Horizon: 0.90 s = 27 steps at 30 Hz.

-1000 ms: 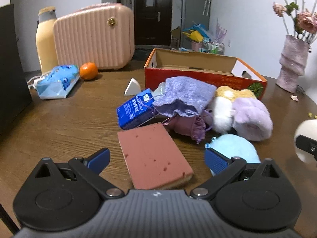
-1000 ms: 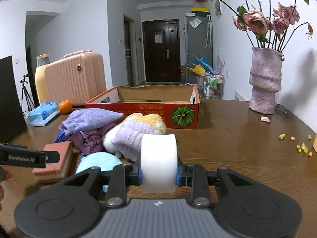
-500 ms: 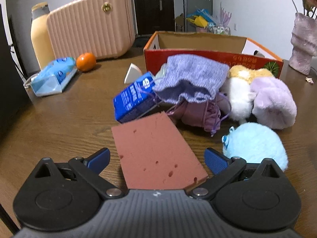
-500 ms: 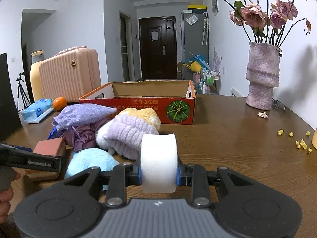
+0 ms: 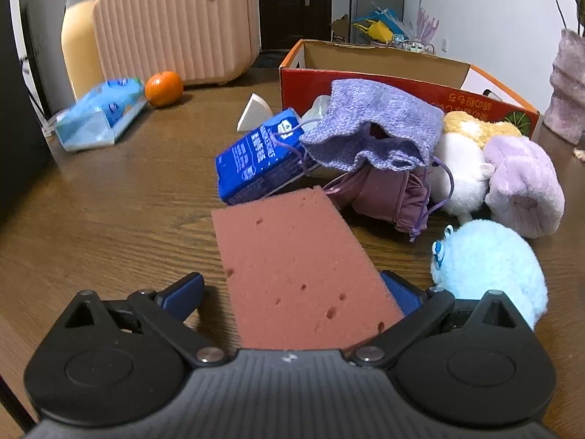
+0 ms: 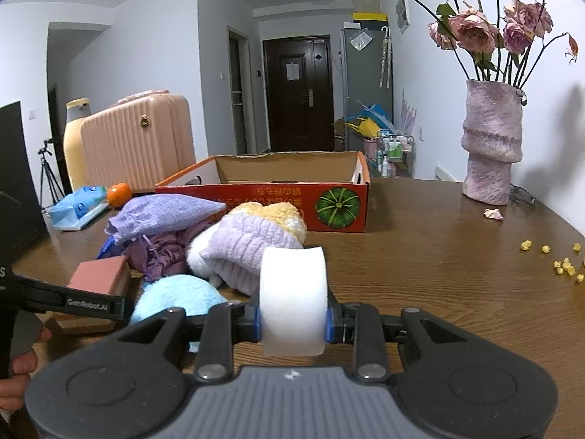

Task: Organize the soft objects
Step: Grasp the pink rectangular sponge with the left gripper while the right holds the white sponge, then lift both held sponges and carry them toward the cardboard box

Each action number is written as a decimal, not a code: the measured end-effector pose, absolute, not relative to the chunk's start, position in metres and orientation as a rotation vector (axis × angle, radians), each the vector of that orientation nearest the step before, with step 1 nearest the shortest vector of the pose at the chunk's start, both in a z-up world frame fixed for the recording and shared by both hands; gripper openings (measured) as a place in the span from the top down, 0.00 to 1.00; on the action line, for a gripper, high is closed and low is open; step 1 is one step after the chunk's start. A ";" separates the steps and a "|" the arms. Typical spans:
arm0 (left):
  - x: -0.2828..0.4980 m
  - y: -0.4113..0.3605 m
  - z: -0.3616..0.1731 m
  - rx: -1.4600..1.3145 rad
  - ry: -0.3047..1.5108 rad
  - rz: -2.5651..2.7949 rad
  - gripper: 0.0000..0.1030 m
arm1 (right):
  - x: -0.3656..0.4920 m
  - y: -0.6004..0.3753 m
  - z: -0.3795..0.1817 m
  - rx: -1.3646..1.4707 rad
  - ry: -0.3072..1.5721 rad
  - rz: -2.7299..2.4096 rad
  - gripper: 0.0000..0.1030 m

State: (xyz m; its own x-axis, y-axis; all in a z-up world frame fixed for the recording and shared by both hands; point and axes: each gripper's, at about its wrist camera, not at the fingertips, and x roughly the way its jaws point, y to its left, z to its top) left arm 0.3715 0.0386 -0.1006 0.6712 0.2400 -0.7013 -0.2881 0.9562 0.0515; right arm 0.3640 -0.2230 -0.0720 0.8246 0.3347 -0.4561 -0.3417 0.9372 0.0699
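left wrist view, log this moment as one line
left gripper: open, straddling red sponge | right gripper: shut on white foam roll | box: empty

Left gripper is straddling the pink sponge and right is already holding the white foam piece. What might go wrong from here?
1. The left gripper is open around the pink sponge, which sits skewed between the fingers; closing may pinch a corner and twist it.
2. The blue plush ball lies against the right finger and may get caught or pushed.
3. The right gripper is shut on the white foam piece, low over the table.

Suitcase (image 5: pixel 175 25), orange (image 5: pixel 163 87), vase (image 6: pixel 491 142)
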 end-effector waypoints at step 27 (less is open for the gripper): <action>0.293 0.032 -0.072 -0.106 0.595 0.240 0.24 | 0.345 -0.222 -0.067 -0.007 0.391 0.350 0.72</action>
